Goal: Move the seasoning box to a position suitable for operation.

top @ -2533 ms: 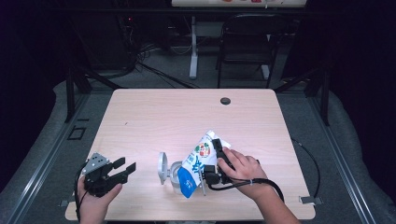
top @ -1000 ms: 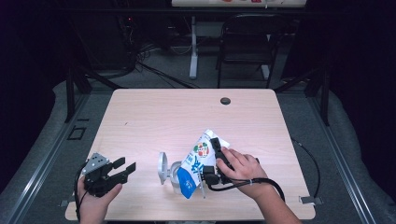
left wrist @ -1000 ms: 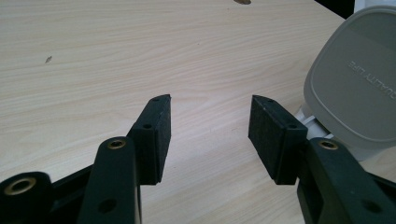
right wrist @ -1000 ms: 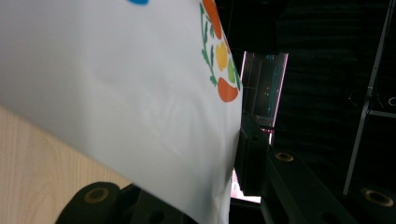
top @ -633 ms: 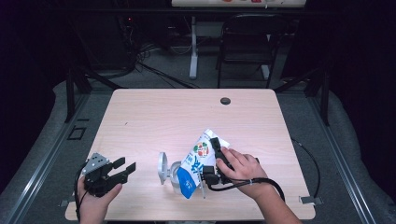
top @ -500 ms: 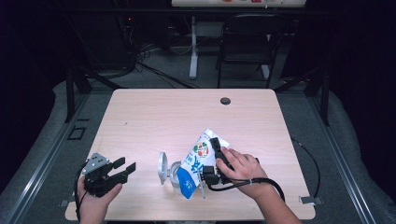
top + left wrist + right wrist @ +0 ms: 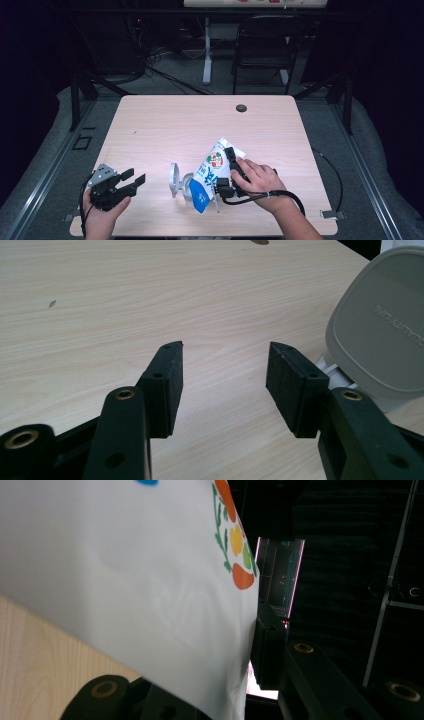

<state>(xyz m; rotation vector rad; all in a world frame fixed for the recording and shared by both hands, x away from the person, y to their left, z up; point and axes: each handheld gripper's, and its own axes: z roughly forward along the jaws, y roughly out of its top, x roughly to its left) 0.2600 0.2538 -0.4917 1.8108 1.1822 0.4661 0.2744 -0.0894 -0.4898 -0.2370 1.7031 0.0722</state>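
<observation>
A white bag (image 7: 212, 172) with a blue bottom end and a coloured fruit logo hangs tilted over the front middle of the table, blue end down over a small clear container (image 7: 188, 189). My right gripper (image 7: 226, 172) is shut on the bag's side. In the right gripper view the bag (image 7: 125, 570) lies between the jaws, one pad (image 7: 267, 645) against its edge. The container's grey lid (image 7: 174, 179) stands flipped open. My left gripper (image 7: 134, 177) rests at the front left, open and empty, its jaws aimed at the lid (image 7: 380, 330).
The wooden table (image 7: 200, 125) has a dark round grommet (image 7: 241, 108) near its far edge. A cable (image 7: 330, 170) loops from my right gripper over the table's right side. A chair (image 7: 265, 45) and a desk leg stand beyond the table in the dark.
</observation>
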